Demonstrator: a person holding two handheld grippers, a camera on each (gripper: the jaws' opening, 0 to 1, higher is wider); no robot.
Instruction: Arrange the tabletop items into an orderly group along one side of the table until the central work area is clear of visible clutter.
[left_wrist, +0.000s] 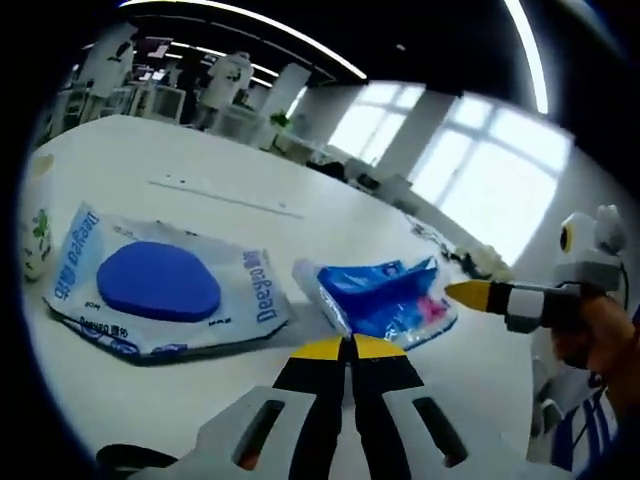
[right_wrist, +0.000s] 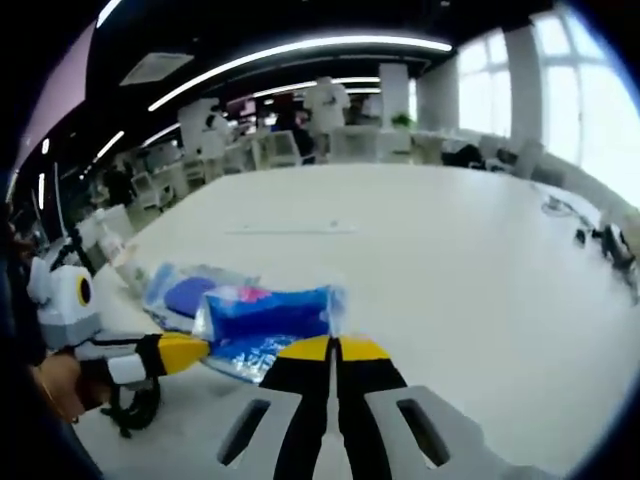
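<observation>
Both sets of fingers pressed together, gripping nothing. Left gripper (left_wrist: 351, 347) low on the white surface (left_wrist: 180, 170), right gripper (right_wrist: 335, 348) likewise. Blue tissue pack (left_wrist: 385, 297) lying flat just ahead of the left tips and slightly right, long axis running across that view; large wet-wipes pack (left_wrist: 160, 285) beside it to the left, blue lid up, the two near touching. Seen from the right gripper view, tissue pack (right_wrist: 265, 318) directly ahead, just beyond the tips. Neither clearly nearer; probably a nudge sideways toward the surface edge next
</observation>
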